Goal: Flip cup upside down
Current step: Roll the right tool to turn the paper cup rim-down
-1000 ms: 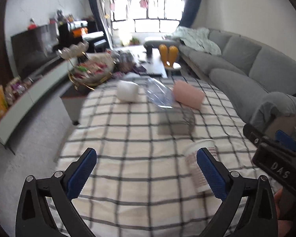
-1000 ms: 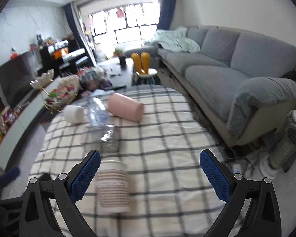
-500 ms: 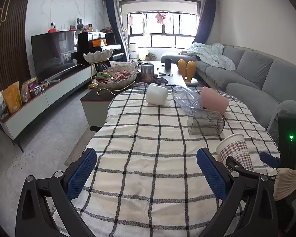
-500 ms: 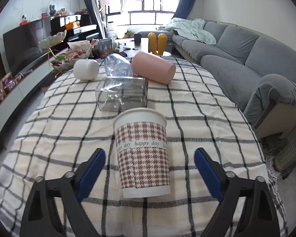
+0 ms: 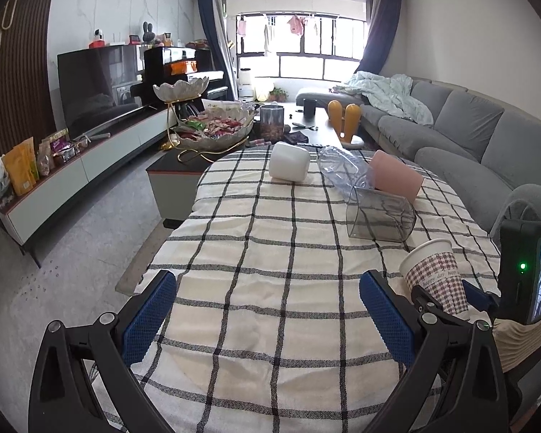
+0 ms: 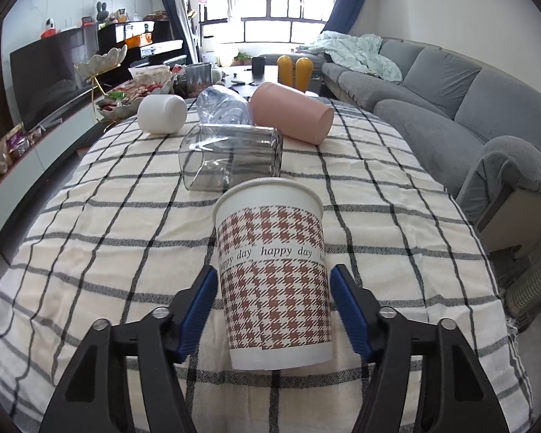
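A paper cup [image 6: 273, 274] with a brown houndstooth print and "happy day" lettering stands upright on the checked tablecloth [image 6: 90, 252]. My right gripper [image 6: 272, 306] has its blue pads [image 6: 350, 310] on both sides of the cup, narrowed around it; contact is not certain. The cup also shows in the left wrist view [image 5: 434, 278], at the right, with the right gripper behind it. My left gripper [image 5: 267, 321] is open and empty over the near part of the table.
Farther back lie a clear grey square cup [image 6: 231, 157], a pink cup [image 6: 292, 113], a white cup [image 6: 162, 113] and a clear plastic bottle [image 6: 221, 108], all on their sides. A grey sofa [image 6: 451, 101] runs along the right; a snack stand [image 5: 212, 126] is beyond.
My right gripper has moved forward to the paper cup and narrowed its fingers around it. The left gripper has steadied and stays open.
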The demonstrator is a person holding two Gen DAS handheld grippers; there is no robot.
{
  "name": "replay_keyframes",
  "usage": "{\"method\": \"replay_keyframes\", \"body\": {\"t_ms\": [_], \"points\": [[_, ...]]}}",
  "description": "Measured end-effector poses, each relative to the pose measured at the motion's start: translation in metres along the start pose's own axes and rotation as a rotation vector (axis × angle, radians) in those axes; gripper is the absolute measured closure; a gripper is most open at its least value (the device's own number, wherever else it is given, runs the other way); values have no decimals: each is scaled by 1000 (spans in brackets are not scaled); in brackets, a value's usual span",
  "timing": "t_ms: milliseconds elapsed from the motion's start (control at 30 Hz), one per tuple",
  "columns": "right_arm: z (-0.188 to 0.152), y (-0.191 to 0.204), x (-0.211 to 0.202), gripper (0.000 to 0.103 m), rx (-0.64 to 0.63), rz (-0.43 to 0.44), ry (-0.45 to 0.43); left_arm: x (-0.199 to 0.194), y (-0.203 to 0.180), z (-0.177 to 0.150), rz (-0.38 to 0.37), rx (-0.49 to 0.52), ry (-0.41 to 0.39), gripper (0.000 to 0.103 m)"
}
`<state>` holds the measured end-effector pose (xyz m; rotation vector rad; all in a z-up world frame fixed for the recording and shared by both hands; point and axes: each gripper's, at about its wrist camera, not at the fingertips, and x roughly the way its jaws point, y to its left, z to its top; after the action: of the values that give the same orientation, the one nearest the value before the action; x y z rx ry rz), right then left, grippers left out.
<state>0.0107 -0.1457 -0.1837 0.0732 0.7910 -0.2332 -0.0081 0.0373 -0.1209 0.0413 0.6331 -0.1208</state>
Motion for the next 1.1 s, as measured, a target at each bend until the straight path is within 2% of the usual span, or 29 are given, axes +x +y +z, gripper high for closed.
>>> {"method": "replay_keyframes", "body": {"t_ms": [200, 300, 567, 667, 900, 967, 1100], "points": [[4, 0, -2, 42, -12, 31, 10, 1, 0, 2, -12, -10, 12, 0], [20, -3, -11, 42, -33, 61, 59, -2, 6, 9, -23, -48, 25, 0], [75, 7, -20, 42, -175, 180, 455, -7, 17, 42, -24, -165, 78, 0], [85, 12, -13, 42, -225, 179, 598, -8, 17, 53, 14, -175, 66, 0], [97, 39, 14, 42, -386, 134, 896, 1, 25, 73, -19, -254, 80, 0], [98, 44, 27, 42, -402, 120, 989, 7, 32, 77, -11, -279, 83, 0], [97, 62, 51, 42, -497, 94, 1119, 21, 47, 86, 10, -338, 92, 0]]}}
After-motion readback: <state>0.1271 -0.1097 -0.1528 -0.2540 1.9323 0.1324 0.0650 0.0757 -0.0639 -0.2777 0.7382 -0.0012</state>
